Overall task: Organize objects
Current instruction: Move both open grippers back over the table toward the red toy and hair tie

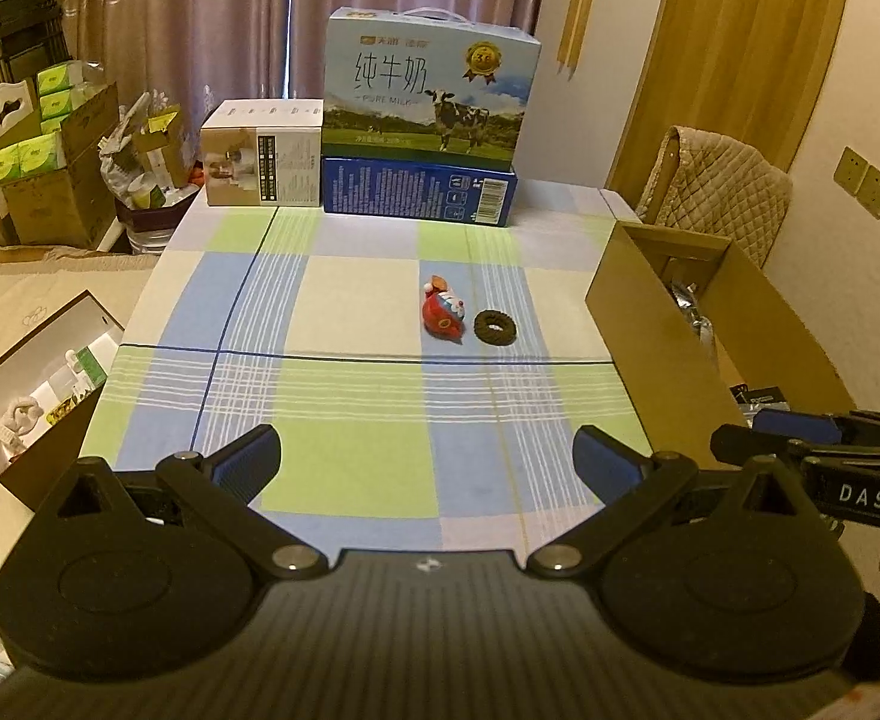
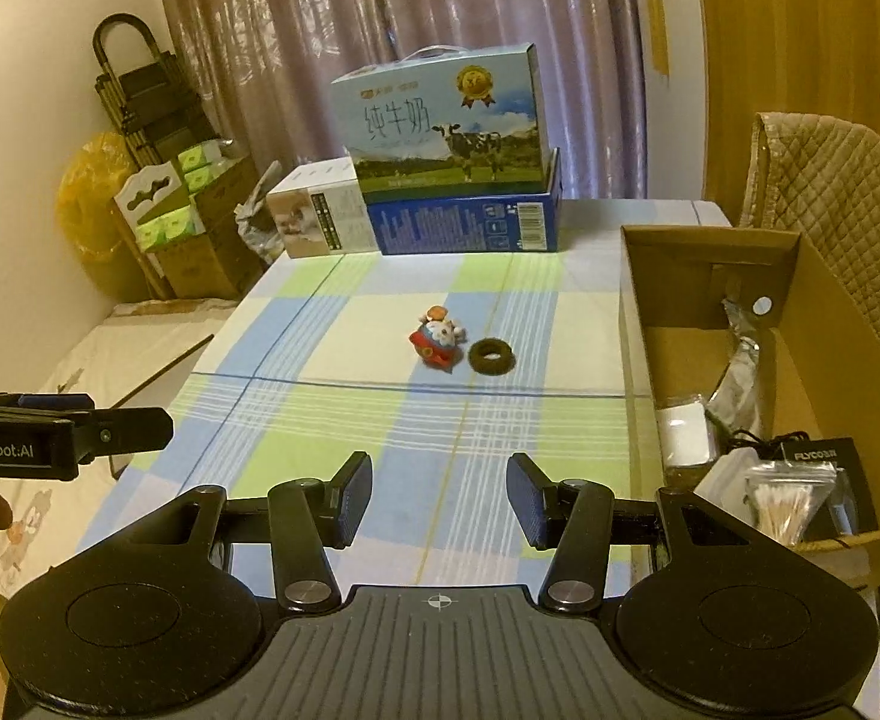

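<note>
mid-desk, toy beside ring: light, likely firm; pinch toy's body; left gripper jaws wide, right gripper jaws half-open, both empty

Cloth, cardboard and matt black plastic all round

The table wears a soft woven checked cloth, matt and smooth. The brown box is plain dull cardboard; the milk carton is printed card with a slight sheen. The small figure toy looks like glossy painted plastic, the dark ring beside it rough and fuzzy. Both grippers, left gripper and right gripper, are matt black plastic with ribbed blue pads and shiny metal pivot pins.
</note>
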The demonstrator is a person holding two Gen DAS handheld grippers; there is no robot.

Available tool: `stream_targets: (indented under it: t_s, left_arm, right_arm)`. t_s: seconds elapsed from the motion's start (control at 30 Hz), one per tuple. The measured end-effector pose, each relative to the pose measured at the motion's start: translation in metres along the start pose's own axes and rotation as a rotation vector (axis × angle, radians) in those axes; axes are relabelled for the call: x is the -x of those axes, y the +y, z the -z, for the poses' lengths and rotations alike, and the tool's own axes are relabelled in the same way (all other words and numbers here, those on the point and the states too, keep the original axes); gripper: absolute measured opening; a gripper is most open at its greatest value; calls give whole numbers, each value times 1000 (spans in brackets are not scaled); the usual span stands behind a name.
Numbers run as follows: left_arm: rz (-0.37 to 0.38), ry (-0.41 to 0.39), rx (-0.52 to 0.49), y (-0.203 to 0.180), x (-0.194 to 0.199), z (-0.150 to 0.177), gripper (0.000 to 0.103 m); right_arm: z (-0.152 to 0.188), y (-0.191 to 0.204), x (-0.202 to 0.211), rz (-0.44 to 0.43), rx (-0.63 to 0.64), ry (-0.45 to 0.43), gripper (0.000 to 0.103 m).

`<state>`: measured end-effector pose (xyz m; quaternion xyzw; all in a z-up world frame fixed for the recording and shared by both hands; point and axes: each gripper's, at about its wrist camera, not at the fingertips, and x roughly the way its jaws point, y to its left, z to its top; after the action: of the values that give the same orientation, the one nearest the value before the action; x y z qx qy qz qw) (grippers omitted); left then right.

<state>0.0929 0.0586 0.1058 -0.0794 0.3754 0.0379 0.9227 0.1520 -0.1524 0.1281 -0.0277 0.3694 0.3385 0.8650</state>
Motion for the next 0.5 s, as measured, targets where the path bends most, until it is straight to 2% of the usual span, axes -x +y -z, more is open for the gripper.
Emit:
stream_targets:
  t_s: [0.27, 0.5]
  left_arm:
    - [-18, -6, -24, 8, -20, -5, 102]
    - [-34, -15, -31, 18, -61, -12, 102]
  right_arm:
    - [-5, 4, -27, -1, 17, -1, 47]
    - [-11, 3, -76, 42, 66, -13, 47]
